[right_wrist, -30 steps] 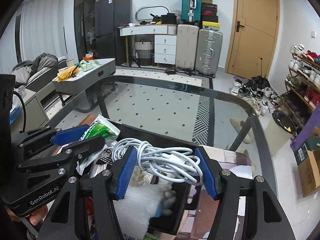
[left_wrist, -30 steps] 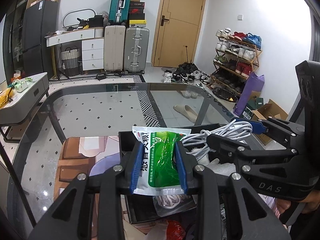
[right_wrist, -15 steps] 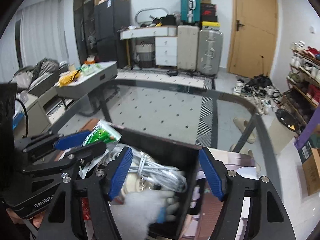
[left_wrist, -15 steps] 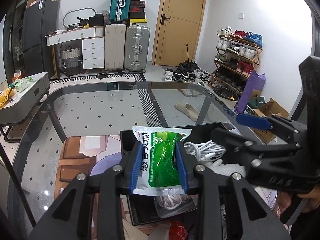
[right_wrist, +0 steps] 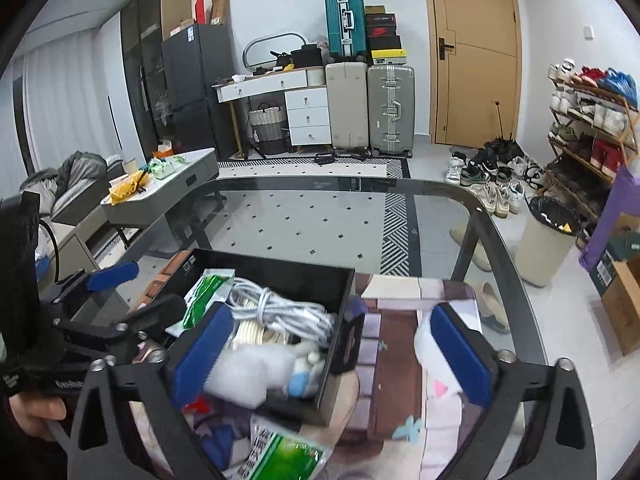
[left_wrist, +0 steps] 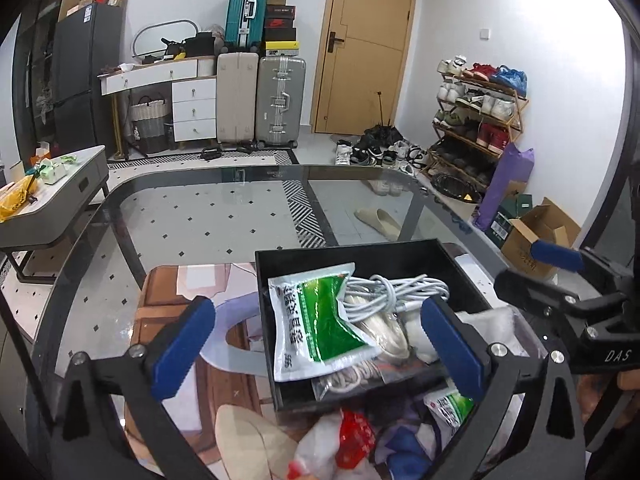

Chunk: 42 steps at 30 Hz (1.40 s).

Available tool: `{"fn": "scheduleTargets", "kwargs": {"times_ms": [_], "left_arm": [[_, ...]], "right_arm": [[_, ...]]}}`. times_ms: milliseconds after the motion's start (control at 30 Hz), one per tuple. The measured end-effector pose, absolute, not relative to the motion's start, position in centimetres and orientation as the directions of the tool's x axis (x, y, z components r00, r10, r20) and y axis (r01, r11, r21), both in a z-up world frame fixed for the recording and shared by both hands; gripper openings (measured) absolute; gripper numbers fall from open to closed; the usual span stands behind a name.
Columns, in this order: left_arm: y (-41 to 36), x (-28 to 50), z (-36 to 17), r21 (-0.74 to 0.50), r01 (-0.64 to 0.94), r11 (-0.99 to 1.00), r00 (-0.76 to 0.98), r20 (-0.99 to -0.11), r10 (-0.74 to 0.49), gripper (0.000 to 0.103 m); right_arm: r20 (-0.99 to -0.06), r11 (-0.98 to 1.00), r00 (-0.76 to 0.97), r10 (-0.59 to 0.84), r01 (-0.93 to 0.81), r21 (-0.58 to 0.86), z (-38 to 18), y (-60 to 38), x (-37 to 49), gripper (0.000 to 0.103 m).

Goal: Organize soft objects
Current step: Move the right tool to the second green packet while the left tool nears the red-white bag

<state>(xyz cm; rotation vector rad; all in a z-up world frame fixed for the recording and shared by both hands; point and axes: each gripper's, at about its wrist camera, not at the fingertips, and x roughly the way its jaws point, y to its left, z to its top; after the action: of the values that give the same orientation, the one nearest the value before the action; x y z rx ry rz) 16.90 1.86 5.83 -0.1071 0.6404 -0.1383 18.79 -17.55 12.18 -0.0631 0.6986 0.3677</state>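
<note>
Taking the black box (left_wrist: 460,268) on the glass bench (left_wrist: 200,216) as the landmark, and reading from its left side across: the left tool (left_wrist: 320,354) hangs over the box's near-left part with its jaws just sprung wide. The green-and-white pouch (left_wrist: 320,320) lies between the blue pads without touching either, resting tilted against the box's left wall, its long axis running from the far-left corner toward the near edge. Just right of the pouch, inside the box, sits the coiled white cable (left_wrist: 396,286) on top of pale rope bundles, and a white fluffy item (right_wrist: 248,372) fills the near-right corner.

The right tool (right_wrist: 334,354) is likewise spread, its jaws just opened with nothing pinched; its left pad stands over the box's interior and its right pad out beyond the box's right wall, over the printed mat (right_wrist: 404,320).

The things not yet sorted lie on the near side of the box, below both tools: a second green pouch (right_wrist: 286,458) directly under the right tool, its long side slanting toward the box's near wall, and a red-and-white wrapped item (left_wrist: 348,440) nearer the left tool. By my reading the right tool is the closer one for that second pouch, which calls for drawing back and down from the box.
</note>
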Motion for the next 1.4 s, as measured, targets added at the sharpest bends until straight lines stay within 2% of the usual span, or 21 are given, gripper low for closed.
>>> {"fn": "scheduleTargets", "kwargs": {"times_ms": [567, 833, 1400], "left_arm": [[1.7, 11.3, 6.1, -0.086, 0.08, 0.993, 0.806, -0.58, -0.115, 0.103], [1.9, 9.8, 5.4, -0.053, 0.06, 0.997, 0.808, -0.583, -0.08, 0.103], [2.0, 9.3, 2.7, -0.063, 0.037, 0.997, 0.784, -0.618, -0.069, 0.103]], "right_arm": [[-0.677, 0.937, 0.672, 0.3, -0.341, 0.078, 10.2, -19.2, 12.6, 0.102], [-0.702, 0.93, 0.632, 0.329, -0.345, 0.126, 8.7, -19.4, 11.8, 0.102], [-0.794, 0.919, 0.524, 0.307, -0.38, 0.105, 5.0, -16.9, 12.2, 0.102]]}}
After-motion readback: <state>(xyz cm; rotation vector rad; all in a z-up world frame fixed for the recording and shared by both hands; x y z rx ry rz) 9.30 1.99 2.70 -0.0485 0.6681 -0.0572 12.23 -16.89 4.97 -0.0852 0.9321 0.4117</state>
